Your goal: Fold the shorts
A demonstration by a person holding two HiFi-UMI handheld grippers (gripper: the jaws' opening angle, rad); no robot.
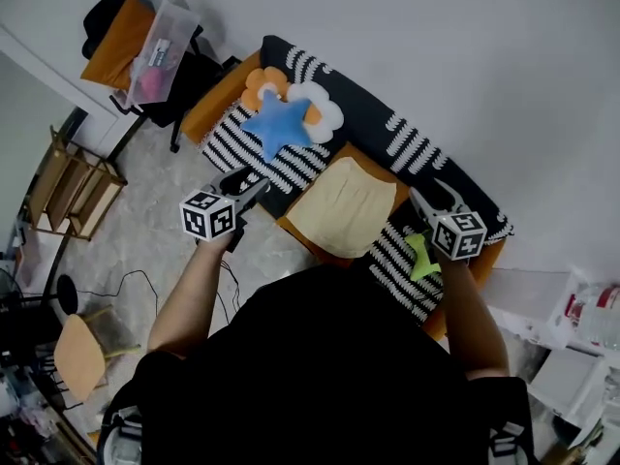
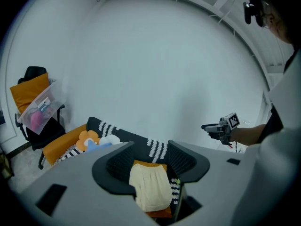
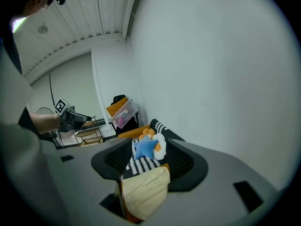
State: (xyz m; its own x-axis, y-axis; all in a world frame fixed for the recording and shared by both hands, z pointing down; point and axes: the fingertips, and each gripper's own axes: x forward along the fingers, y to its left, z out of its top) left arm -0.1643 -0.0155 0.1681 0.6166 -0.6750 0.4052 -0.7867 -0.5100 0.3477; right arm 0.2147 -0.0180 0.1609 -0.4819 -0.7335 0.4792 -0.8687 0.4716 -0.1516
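Pale yellow shorts [image 1: 349, 206] lie spread flat on an orange cushion of the sofa [image 1: 407, 139], legs toward me. In both gripper views the shorts [image 2: 149, 187] [image 3: 143, 192] show far off between the jaws. My left gripper [image 1: 254, 184] hangs in the air to the left of the shorts, open and holding nothing. To the right of the shorts my right gripper [image 1: 426, 197] is held up, also open and apart from the cloth. Each gripper appears in the other's view: the right gripper [image 2: 218, 127], the left gripper [image 3: 77, 119].
A blue star pillow [image 1: 278, 124] and an orange and white flower pillow [image 1: 262, 85] lie on the sofa's left end. A green item [image 1: 418, 255] lies right of the shorts. A black chair [image 1: 145, 46] with a clear bag, a wooden rack [image 1: 73, 187] and a stool [image 1: 82, 356] stand at left.
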